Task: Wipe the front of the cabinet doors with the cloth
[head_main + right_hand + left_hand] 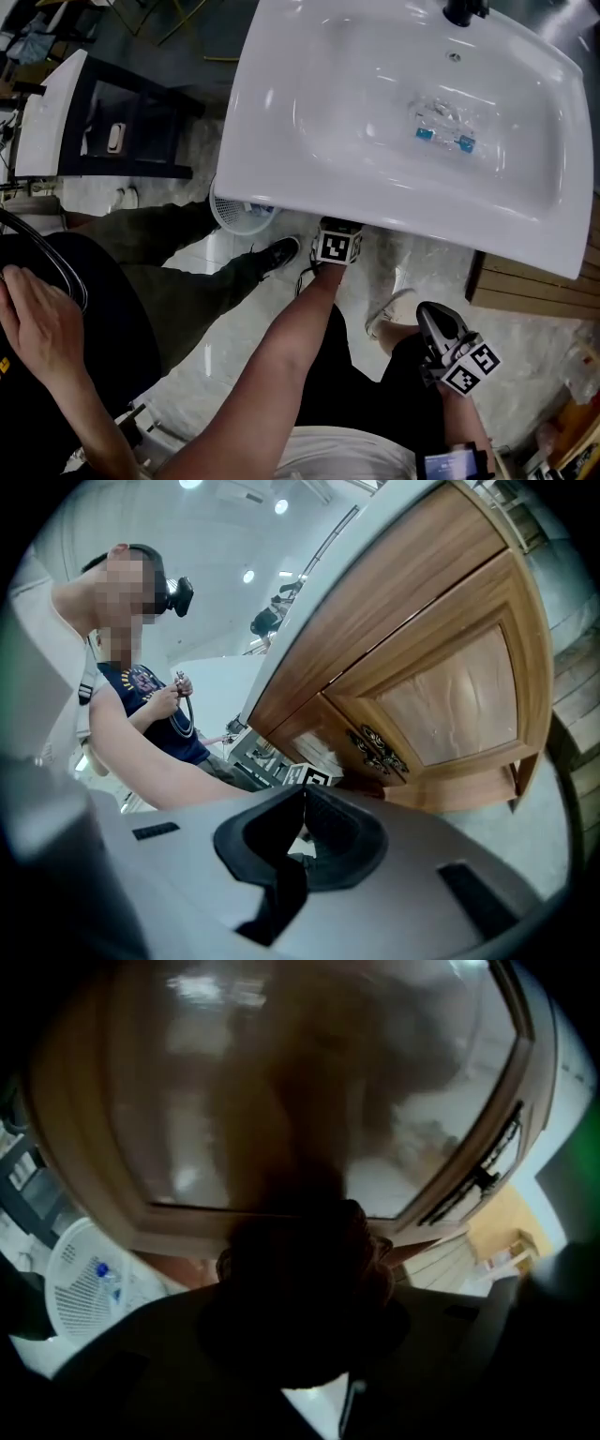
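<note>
One packet (pixel 442 124) lies in the basin (pixel 281 141); left tongs (pixel 302 1283) grip cloth (pixel 281 1241).

No word, brand or number can be read in any view. In the head view, the cubes on the left gripper (pixel 336 234), mid-frame, and the right gripper (pixel 431 319), lower right, bear only black-and-white square patterns. The blue tags on the packet (pixel 442 122), upper right, are too small to read. The shirt print (pixel 142 682), upper left of the right gripper view, is illegible.

The dark cloth (pixel 305 1260) I hold sits bunched at the lower rail of the glossy wooden cabinet door (pixel 281 1082).
</note>
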`<state>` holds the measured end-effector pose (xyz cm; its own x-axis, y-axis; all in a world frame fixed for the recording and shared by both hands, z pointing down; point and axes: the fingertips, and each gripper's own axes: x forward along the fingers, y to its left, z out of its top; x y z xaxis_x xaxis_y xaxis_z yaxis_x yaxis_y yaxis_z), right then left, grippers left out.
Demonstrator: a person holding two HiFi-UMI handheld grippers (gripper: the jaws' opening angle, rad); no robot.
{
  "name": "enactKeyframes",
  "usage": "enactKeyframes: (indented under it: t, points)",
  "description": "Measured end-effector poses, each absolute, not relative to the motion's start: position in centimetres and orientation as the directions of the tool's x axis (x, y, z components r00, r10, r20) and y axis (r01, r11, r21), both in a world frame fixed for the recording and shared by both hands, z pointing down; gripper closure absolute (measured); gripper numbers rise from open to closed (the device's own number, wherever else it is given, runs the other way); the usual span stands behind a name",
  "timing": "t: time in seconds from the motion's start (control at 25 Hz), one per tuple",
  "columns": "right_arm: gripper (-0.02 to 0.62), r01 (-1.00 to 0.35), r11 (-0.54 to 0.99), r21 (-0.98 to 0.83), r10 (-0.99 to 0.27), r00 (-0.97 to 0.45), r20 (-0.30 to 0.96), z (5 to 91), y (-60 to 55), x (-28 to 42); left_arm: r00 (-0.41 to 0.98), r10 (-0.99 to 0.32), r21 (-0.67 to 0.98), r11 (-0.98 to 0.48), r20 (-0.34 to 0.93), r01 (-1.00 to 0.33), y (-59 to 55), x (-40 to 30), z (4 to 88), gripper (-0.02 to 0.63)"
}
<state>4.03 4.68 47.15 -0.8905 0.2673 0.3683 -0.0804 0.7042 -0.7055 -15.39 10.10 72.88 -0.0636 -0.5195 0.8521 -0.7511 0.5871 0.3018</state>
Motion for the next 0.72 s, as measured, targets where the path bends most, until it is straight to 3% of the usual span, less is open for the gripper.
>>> enactKeyframes:
  t: [0.32, 0.72]
  points:
    - [0.581, -0.053, 0.701, -0.711, 0.295, -0.886, 0.357, 46.6, 5.6, 2.7, -0.280, -0.380, 0.111, 0.743, 0.881, -0.660, 20.1, -24.8, 71.1, 0.454]
    - [0.581, -0.009, 0.675, -0.738, 0.335, -0.887, 0.318, 44.0, 7.5, 2.1, -0.424, -0.428, 0.008, 0.711, 0.798, -0.703, 20.5, -26.7, 62.6, 0.454]
